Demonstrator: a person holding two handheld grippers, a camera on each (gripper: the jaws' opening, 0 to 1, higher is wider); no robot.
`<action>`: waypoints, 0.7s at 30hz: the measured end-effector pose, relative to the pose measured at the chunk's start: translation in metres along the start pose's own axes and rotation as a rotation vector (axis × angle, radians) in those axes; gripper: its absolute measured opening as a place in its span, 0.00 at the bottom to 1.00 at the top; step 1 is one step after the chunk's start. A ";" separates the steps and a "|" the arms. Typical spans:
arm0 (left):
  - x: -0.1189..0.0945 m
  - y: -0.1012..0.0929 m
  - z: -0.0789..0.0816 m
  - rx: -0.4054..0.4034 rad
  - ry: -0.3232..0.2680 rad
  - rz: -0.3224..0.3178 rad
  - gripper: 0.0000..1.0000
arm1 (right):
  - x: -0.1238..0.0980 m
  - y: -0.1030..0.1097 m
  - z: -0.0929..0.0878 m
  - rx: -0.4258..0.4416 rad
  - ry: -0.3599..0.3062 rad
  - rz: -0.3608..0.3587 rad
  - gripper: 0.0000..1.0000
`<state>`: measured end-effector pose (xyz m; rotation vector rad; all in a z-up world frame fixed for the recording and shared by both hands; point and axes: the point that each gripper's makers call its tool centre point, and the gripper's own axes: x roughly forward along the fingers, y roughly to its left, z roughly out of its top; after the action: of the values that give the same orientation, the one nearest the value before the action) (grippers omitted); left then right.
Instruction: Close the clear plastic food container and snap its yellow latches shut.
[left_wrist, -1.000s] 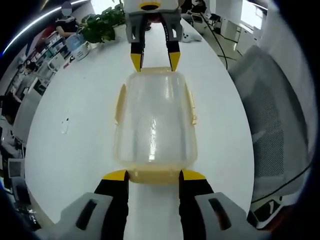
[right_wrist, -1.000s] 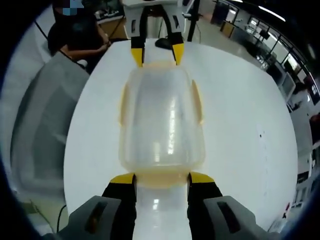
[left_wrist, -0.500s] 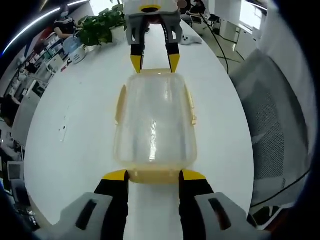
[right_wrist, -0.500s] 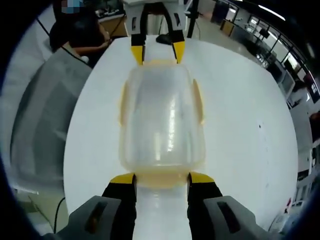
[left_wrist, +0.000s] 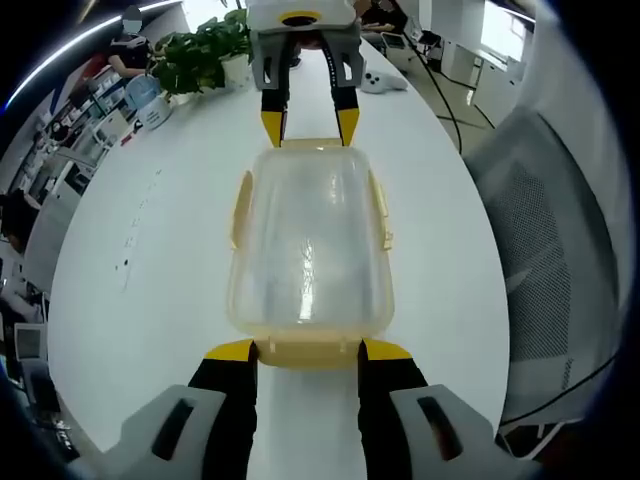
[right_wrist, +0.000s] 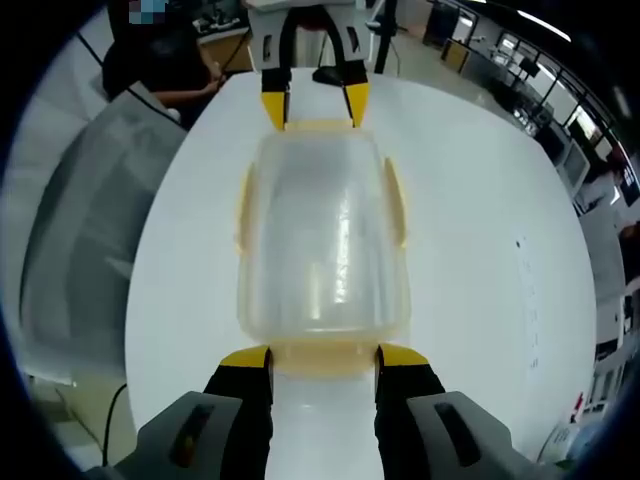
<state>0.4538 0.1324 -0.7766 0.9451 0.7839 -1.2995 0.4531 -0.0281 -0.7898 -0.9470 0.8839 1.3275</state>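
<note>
The clear plastic container (left_wrist: 308, 240) lies lengthwise on the white table (left_wrist: 150, 260) with its lid on top. Yellow side latches (left_wrist: 240, 205) stick out from both long sides. My left gripper (left_wrist: 308, 350) is open, its yellow-tipped jaws flanking the near yellow end latch (left_wrist: 308, 353). My right gripper (left_wrist: 310, 128) faces it at the far end, also open around that end's latch. In the right gripper view the container (right_wrist: 322, 240) has my right gripper (right_wrist: 324, 357) at its near end latch (right_wrist: 324, 358) and my left gripper (right_wrist: 315, 108) at the far end.
A grey mesh chair (left_wrist: 545, 230) stands beside the table's right edge. A potted plant (left_wrist: 200, 50) and small items sit at the far end. In the right gripper view a person (right_wrist: 160, 70) sits beyond the table, and a chair (right_wrist: 75, 230) is on the left.
The table and room have shifted slightly in both views, while the container stays in the same place between the two grippers. Both pairs of jaws stand as before.
</note>
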 end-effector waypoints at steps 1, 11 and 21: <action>0.001 0.000 0.001 -0.002 -0.002 -0.001 0.39 | 0.000 -0.001 -0.002 -0.001 0.000 -0.001 0.38; 0.008 0.002 0.008 -0.005 -0.008 0.002 0.39 | -0.001 -0.003 -0.011 -0.001 0.002 -0.001 0.38; 0.013 0.003 0.016 -0.013 -0.015 0.003 0.39 | -0.007 -0.005 -0.019 -0.008 -0.002 0.002 0.38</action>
<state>0.4573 0.1127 -0.7811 0.9245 0.7787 -1.2961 0.4583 -0.0480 -0.7900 -0.9509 0.8787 1.3343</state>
